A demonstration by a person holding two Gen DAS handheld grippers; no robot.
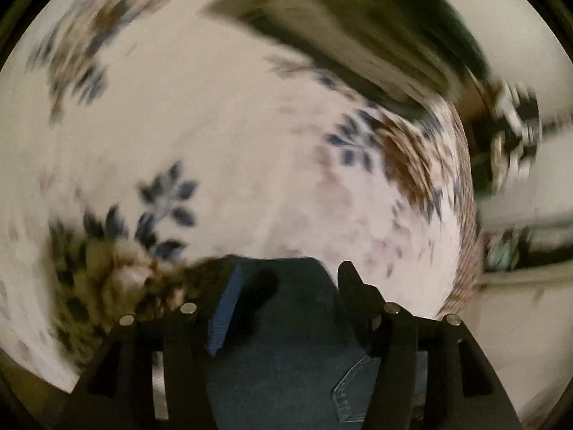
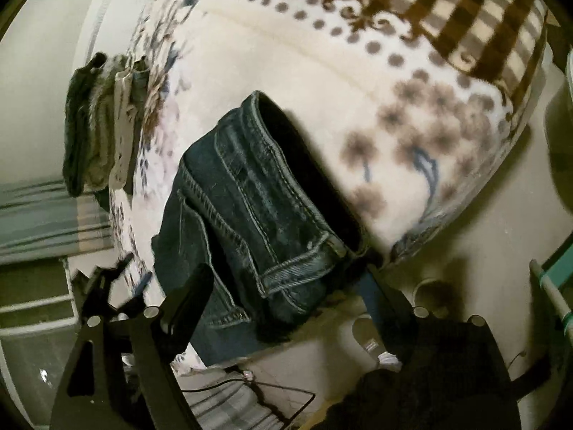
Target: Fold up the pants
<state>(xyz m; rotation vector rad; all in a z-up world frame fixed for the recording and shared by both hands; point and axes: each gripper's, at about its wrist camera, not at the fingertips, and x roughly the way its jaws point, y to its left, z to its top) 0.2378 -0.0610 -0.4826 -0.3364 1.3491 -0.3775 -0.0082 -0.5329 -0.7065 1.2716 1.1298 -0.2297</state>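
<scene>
- Your left gripper (image 1: 286, 308) has its fingers apart with dark denim of the jeans (image 1: 283, 351) lying between them; you cannot tell from this blurred view whether the pads actually bite the cloth.
- Your right gripper (image 2: 286, 308) is spread wide around the jeans (image 2: 250, 200) at the waistband end, with cloth between the fingers but no visible clamp.
- The jeans lie bunched near the edge of the bed (image 2: 272, 71), on its flowered blanket, waistband standing open like a tube.
- Judge the denim as fairly heavy and limp: thick at seams and waistband, so it sags when lifted but keeps a crease once pressed.
- It is not slippery or fragile; stitched hems give a firm bite.
- Take hold at the waistband corners or the side seam, not at the loose middle, which would slump and drag.
- A stack of folded clothes (image 2: 96, 122) sits at the bed's far edge.
</scene>
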